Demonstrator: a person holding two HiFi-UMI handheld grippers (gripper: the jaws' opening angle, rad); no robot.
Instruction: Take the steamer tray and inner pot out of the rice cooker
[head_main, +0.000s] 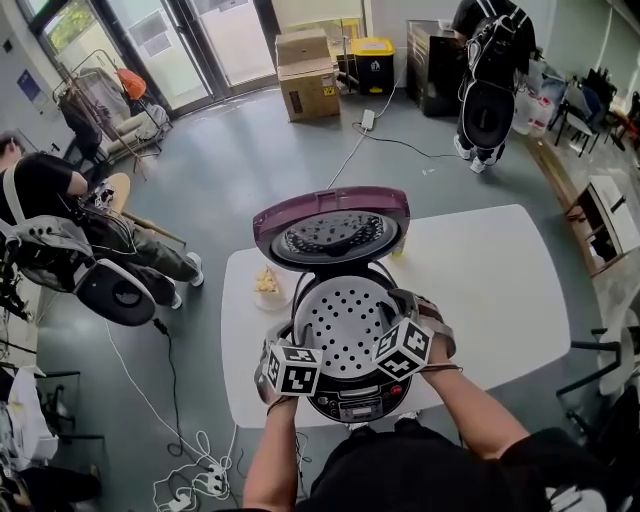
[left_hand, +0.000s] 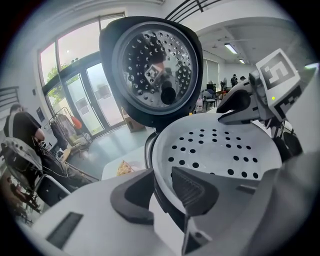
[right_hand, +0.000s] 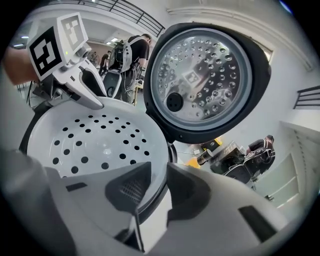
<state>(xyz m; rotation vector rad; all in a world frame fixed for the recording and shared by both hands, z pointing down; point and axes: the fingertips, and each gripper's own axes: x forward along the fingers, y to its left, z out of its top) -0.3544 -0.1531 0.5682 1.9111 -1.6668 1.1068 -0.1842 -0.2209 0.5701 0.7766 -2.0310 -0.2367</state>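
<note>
tray: the steamer tray (head_main: 343, 318) sits in the mouth of the rice cooker (head_main: 352, 408), which stands at the near edge of the table (head_main: 500, 290). the lid (head_main: 330, 222) is propped open on the far side.
inner pot: it is under the tray, and i cannot see it in any view.
left gripper (left_hand: 161, 186): clamped on the tray's near-left rim, one jaw inside and one outside.
right gripper (right_hand: 157, 186): clamped the same way on the near-right rim.
step: i judge the tray lift is in hand and the pot is untouched.
risk, slip: the rim is thin and smooth, so a weak pinch could let it slide out.
risk, tilt: both grips are on the near half. the far edge may dip and catch in the cooker, or uneven hands may wedge the tray.
risk, lid: a lift drifting far could strike the open lid.
head view only: it shows both grips at once, the cooker's front panel, and a small dish (head_main: 266, 284) far-left of the cooker.
gripper views only: they show the rim passing between each pair of jaws, and the lid's underside.
</note>
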